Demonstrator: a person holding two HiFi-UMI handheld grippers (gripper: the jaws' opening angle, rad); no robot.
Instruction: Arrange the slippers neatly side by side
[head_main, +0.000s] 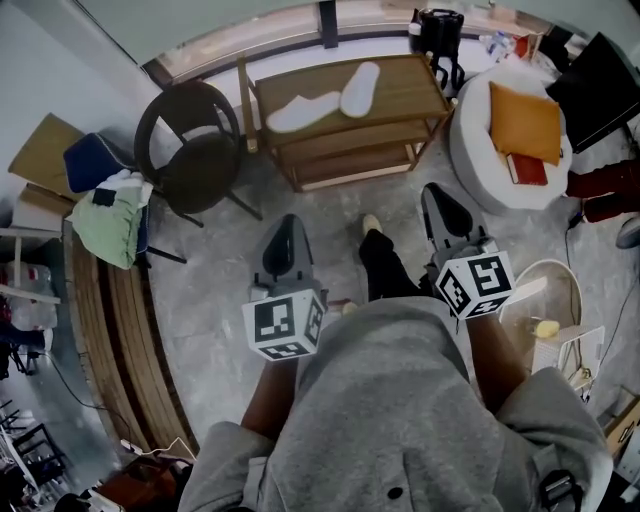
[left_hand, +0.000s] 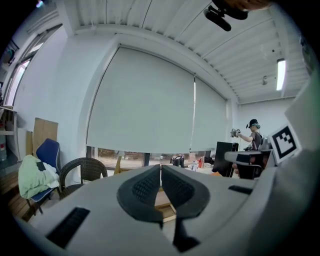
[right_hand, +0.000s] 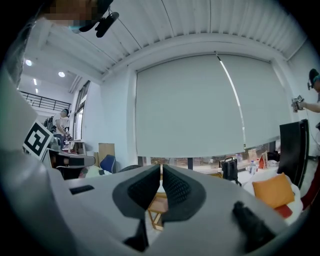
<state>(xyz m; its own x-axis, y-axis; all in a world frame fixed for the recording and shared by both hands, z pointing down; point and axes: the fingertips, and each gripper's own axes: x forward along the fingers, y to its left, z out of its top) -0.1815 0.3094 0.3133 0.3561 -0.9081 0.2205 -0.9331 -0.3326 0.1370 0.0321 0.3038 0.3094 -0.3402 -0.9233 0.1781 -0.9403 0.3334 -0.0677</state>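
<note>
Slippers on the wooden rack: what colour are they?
White. The slippers lie on the wooden rack, on its top shelf; the head view shows them best.

Head view: looks steeply down from above, wooden rack (head_main: 345, 120) well ahead. Gripper views: set low, face level along own jaws toward blind (left_hand: 150, 100). Shared: rack in all; wicker chair (head_main: 190, 150) with left, orange cushion (head_main: 525, 122) with right.

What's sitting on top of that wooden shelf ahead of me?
Two white slippers lie on top of the wooden shelf, angled to each other, not side by side. Its top covers most of the lower tiers, so anything there is hidden.
</note>
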